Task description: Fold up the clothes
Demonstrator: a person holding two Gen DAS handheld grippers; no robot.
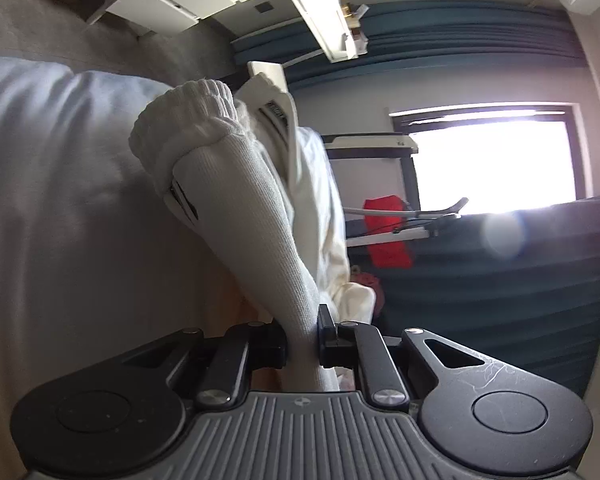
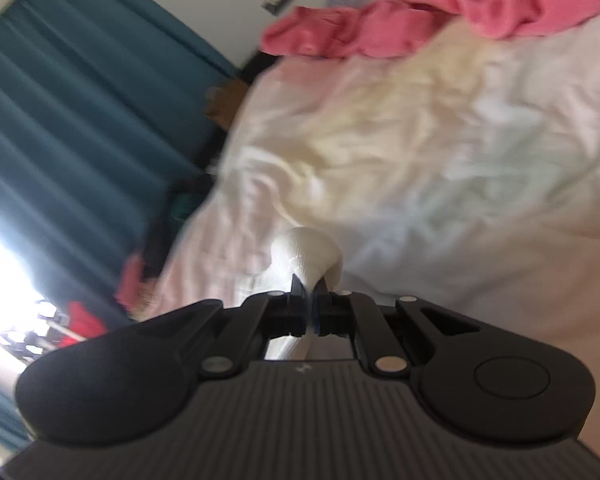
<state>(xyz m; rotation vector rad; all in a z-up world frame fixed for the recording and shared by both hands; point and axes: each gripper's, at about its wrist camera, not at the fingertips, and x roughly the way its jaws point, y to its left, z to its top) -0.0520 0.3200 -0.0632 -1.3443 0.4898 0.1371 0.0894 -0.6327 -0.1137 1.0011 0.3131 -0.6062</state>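
Observation:
A white ribbed sock (image 1: 244,208) stretches away from my left gripper (image 1: 303,340), whose jaws are shut on its lower end; its folded cuff shows dark stripes. A second cream garment (image 1: 320,216) hangs right behind it. In the right wrist view, which is blurred, my right gripper (image 2: 309,312) is shut on the rounded end of a white sock (image 2: 308,254). Below it lies a pale, crumpled bedsheet (image 2: 420,152) with a pink garment (image 2: 420,12) bunched at its far edge.
A pale duvet (image 1: 52,184) fills the left of the left wrist view. Teal curtains (image 1: 480,280), a bright window (image 1: 496,164), a red cloth (image 1: 386,232) on a rack and white cabinets (image 1: 188,0) stand around the room. Teal curtains (image 2: 72,112) also border the bed.

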